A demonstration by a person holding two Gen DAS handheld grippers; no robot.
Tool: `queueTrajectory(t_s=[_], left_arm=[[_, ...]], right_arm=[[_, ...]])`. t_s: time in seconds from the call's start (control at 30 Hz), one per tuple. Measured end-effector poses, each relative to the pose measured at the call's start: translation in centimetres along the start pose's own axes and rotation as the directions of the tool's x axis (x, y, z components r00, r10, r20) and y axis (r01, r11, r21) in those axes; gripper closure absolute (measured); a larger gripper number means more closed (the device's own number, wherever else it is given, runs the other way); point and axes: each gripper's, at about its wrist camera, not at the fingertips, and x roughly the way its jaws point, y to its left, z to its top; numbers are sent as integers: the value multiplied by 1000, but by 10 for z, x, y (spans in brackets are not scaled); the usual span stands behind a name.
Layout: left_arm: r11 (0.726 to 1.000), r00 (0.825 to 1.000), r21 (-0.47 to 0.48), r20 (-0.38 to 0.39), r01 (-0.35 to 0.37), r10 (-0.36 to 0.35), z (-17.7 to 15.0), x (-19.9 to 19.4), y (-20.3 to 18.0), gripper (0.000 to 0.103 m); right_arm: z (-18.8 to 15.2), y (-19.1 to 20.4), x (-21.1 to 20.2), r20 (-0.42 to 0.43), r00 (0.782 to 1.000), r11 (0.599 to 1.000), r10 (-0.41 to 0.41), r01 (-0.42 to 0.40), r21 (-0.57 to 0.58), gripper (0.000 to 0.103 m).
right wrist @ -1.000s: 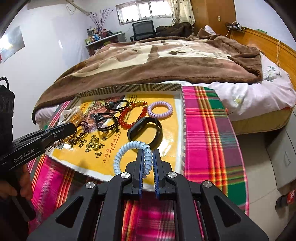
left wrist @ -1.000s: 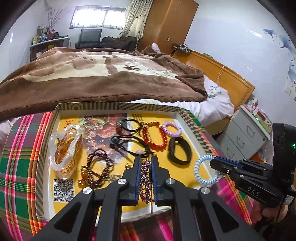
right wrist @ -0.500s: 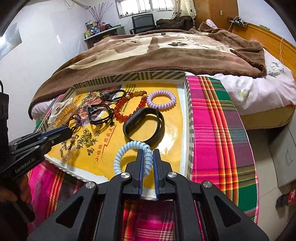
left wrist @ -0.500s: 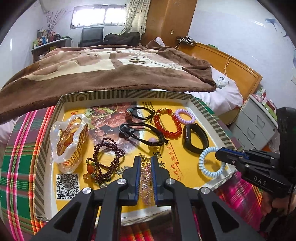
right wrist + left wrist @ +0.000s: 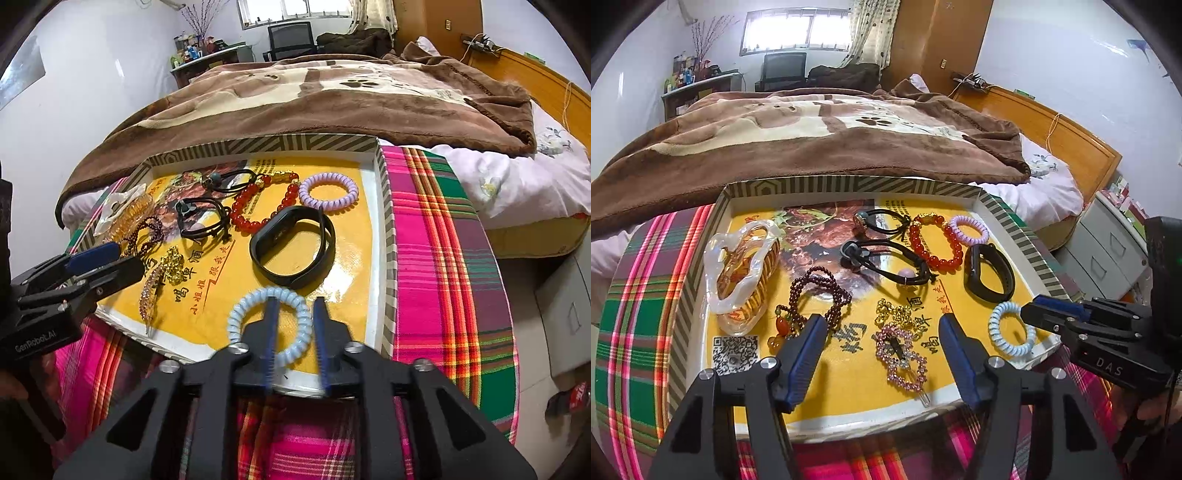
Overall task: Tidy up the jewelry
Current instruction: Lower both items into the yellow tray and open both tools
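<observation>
Two grippers were over the tray (image 5: 1015, 225), both with jaws spreading apart. The left gripper (image 5: 881, 325) was well open with nothing pinched; the pink rhinestone hair clip (image 5: 903, 356) lay flat on the tray between its fingers, touching neither pad. The right gripper (image 5: 295, 306) was only partly open; the light blue spiral hair tie (image 5: 295, 350) lay loose on the tray with one side of its ring between the pads, as far as I could tell not squeezed.

Readable stuff: "DAS" on the right gripper's side in the left view, "GenRobot.AI" on the left gripper's side in the right view. A QR code (image 5: 735, 349) sat on the tray liner just left of the left gripper, plus big Chinese characters I couldn't read for sure.

Just past the left gripper were gold chains (image 5: 897, 314) and a dark red bead strand (image 5: 816, 291). Beyond the right gripper lay a black fitness band (image 5: 291, 245), then the red bead bracelet (image 5: 258, 206) and purple spiral tie (image 5: 328, 192).
</observation>
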Motion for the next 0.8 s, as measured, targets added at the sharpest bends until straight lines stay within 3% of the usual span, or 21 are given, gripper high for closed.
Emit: queueTrajectory(t_s=[0.07, 0.1, 0.47, 0.53, 0.63, 0.8], left_arm=[[1000, 1000, 6, 4, -8, 8, -1, -6, -3, 36], [1000, 1000, 9, 4, -20, 20, -2, -8, -5, 35], [991, 991, 64, 67, -121, 117, -22, -70, -43, 29], [987, 987, 66, 78, -147, 141, -27, -79, -49, 19], [986, 982, 42, 101, -163, 158, -38, -96, -56, 15], [968, 965, -7, 76, -251, 251, -57, -107, -62, 15]], right_arm=[[0, 1, -5, 9, 1000, 1000, -5, 5, -2, 57], [0, 1, -7, 13, 1000, 1000, -9, 9, -3, 54], [-18, 8, -66, 102, 994, 999, -31, 28, 33, 54], [-23, 10, -76, 117, 993, 999, -35, 30, 43, 54], [-35, 13, -91, 127, 990, 998, -52, 46, 49, 54], [-52, 15, -105, 135, 989, 996, -67, 57, 70, 54]])
